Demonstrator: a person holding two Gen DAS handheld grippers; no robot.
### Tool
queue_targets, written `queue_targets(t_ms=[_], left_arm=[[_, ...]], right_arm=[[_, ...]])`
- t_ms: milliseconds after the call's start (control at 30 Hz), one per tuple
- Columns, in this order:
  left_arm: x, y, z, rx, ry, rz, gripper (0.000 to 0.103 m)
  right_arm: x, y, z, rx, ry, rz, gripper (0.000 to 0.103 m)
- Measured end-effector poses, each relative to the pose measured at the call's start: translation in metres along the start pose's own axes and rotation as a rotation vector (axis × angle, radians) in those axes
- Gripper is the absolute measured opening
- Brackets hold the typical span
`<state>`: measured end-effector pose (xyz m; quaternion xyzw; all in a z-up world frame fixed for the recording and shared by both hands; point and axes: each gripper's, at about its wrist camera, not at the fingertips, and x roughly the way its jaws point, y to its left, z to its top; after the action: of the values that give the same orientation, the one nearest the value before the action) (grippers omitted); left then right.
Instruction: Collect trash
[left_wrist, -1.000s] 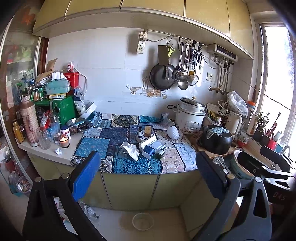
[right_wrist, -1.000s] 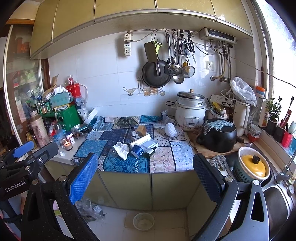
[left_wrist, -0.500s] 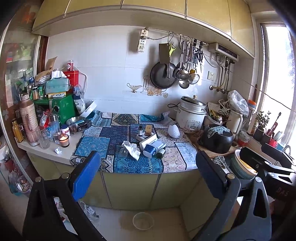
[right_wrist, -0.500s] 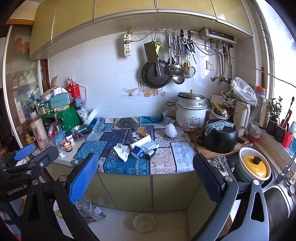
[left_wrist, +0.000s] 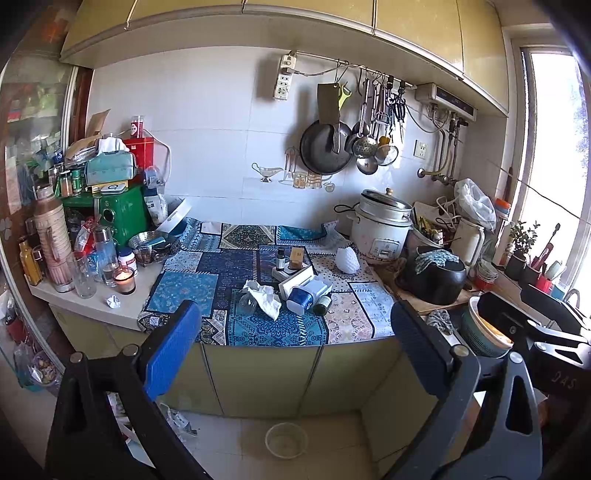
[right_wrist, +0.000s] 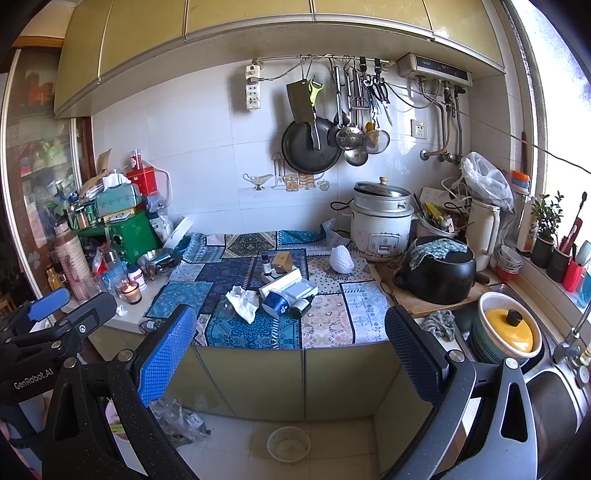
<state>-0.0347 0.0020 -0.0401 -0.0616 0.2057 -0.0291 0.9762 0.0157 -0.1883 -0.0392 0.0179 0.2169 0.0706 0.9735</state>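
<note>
A: Left wrist view first: where is the left gripper (left_wrist: 295, 343)?

B: Held in front of the counter (left_wrist: 122, 314), above the floor, its 2 blue-padded fingers (left_wrist: 170, 347) spread wide with nothing between them. The right gripper (right_wrist: 288, 343) is posed the same way, fingers parted and empty.

A: And the trash?

B: A crumpled white tissue (left_wrist: 264, 295) lies on the patterned cloth (left_wrist: 266, 325) near the counter's front edge, just beside a blue-and-white container (left_wrist: 301, 297) lying on its side and a dark green bottle (left_wrist: 323, 303). A smaller paper wad (left_wrist: 113, 302) sits on the bare counter at the left, near a lit candle (left_wrist: 123, 278).

A: Is either gripper touching them?

B: No, both are well apart from the counter items.

A: Anything on the floor?

B: A clear plastic cup (right_wrist: 289, 445) stands by the cabinet base, and crinkled plastic wrapping (right_wrist: 177, 417) lies to its left.
</note>
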Motion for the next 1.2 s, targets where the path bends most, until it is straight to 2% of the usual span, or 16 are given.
queue_targets(t_ms=[100,267,500,667,967,1133,1200], left_arm=[[0.006,0.008,0.003,-0.002,0.008,-0.005,0.103],[0.027,0.016,0.003,0.005,0.037,0.029,0.103],[0.084,0.021,0.005,0.033,0.092,0.105,0.103],[0.145,0.025,0.012,0.000,0.137,0.094,0.103],[0.273,0.036,0.019,-0.022,0.207,0.196,0.103],[0.352,0.056,-0.010,-0.052,0.358,0.224,0.103],[0.381,0.067,-0.027,-0.057,0.425,0.260,0.101]], right_arm=[[0.006,0.002,0.000,0.004,0.001,-0.008,0.101],[0.023,0.004,-0.003,0.004,0.014,-0.025,0.101],[0.077,-0.012,-0.006,0.003,0.081,-0.049,0.101],[0.129,-0.031,-0.001,0.004,0.133,-0.037,0.101],[0.244,-0.056,0.013,-0.097,0.286,0.044,0.101],[0.309,-0.066,0.006,-0.116,0.407,0.089,0.101],[0.333,-0.072,0.002,-0.119,0.454,0.096,0.100]])
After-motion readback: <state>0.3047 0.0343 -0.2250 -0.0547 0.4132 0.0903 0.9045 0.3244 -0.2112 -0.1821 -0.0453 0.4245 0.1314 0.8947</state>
